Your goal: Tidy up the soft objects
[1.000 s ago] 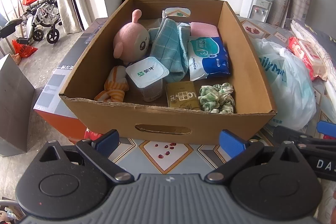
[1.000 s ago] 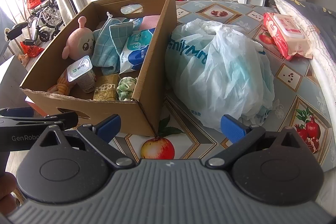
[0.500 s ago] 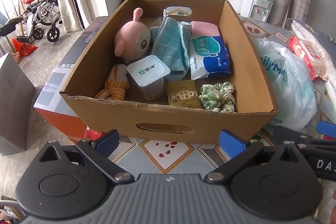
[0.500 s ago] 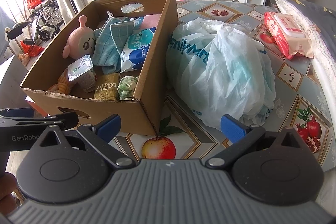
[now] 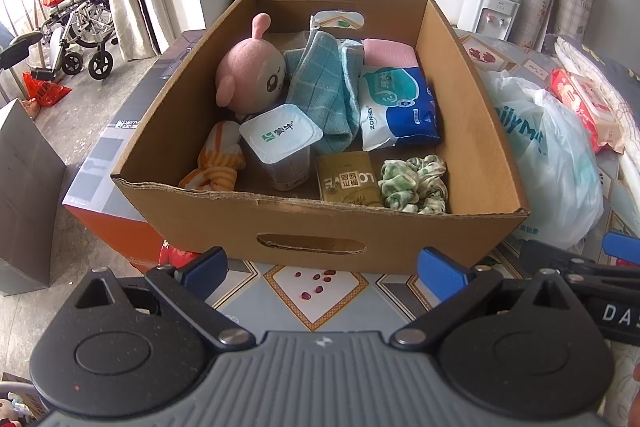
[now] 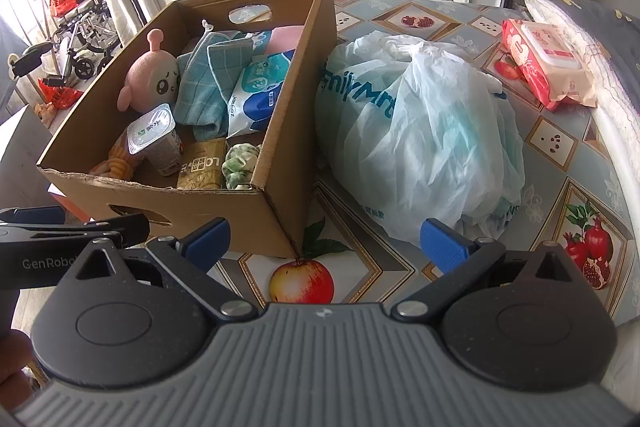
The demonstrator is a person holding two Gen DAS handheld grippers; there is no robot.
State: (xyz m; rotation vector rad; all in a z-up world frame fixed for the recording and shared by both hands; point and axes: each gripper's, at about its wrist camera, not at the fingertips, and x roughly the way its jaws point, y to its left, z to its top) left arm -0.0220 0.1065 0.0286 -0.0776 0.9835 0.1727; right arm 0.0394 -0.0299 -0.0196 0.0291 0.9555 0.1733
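Not much has changed over the last second: the left gripper (image 5: 322,271) has only crept a bit closer to the cardboard box (image 5: 316,223), which fills slightly more of its view than before, and the right gripper (image 6: 324,241) has barely shifted. Nothing inside the box has moved, so there's no real progress to read off either way; the person looks to be lining up on the box, though that's a guess. Both grippers hang spread wide with nothing between the blue pads, low in front of the box's near wall. Going left to right inside the box: an orange striped soft toy (image 5: 218,163) slumped in the front left corner, a pink plush (image 5: 250,75) behind it leaning on the left wall, a sealed yogurt cup (image 5: 282,143) sitting upright and touching the toy, then a teal checked towel (image 5: 326,91) bunched up through the middle. Next comes a gold packet (image 5: 348,179) flat on the floor of the box, a blue and white tissue pack (image 5: 396,107) behind it with a pink sponge-like block (image 5: 390,53) at the back, and a green floral scrunchie (image 5: 414,183) in the front right corner. So the soft stuff all sits in the box mixed in with the cup and packet, which would fit a sort that's pending or a gather that's finished. Outside the box to the right, a stuffed white plastic bag (image 6: 424,131) rests against the box wall on the patterned mat (image 6: 560,143), and a red wet wipes pack (image 6: 544,63) lies further right.
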